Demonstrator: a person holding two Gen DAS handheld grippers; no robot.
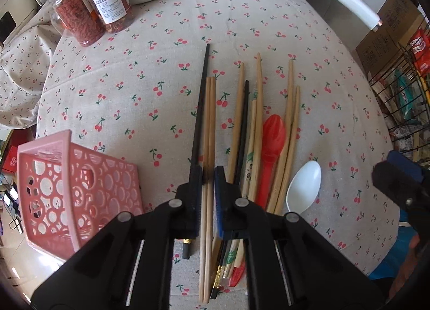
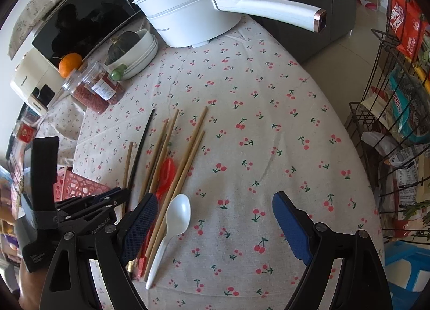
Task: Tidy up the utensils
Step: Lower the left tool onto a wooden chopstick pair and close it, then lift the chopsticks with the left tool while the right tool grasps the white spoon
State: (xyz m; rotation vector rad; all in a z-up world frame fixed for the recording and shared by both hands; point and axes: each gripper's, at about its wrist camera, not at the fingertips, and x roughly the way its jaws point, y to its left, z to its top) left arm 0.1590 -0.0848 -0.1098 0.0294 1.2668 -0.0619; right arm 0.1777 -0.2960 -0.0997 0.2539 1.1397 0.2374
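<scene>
Step in hand, I'd say: first pick from the pile. Left hand-held gripper [image 1: 208, 175] sits low over the desk [image 1: 268, 27], jaws narrowed around a pair of wooden chopsticks [image 1: 209, 132] w/ a black chopstick [image 1: 200, 111] at its left finger; can't tell if it's clamped yet. Right hand-held gripper [image 2: 215, 218] hangs wide open, empty, just right of the white spoon [image 2: 174, 218]. Next: pinch firm, lift, swing left to the pink basket [image 1: 78, 189], which lies tipped. Red spoon [image 1: 271, 143] and more chopsticks lie touching alongside, so neighbours may drag. Jars [image 1: 88, 14] and pot [image 2: 188, 14] stand well apart.
</scene>
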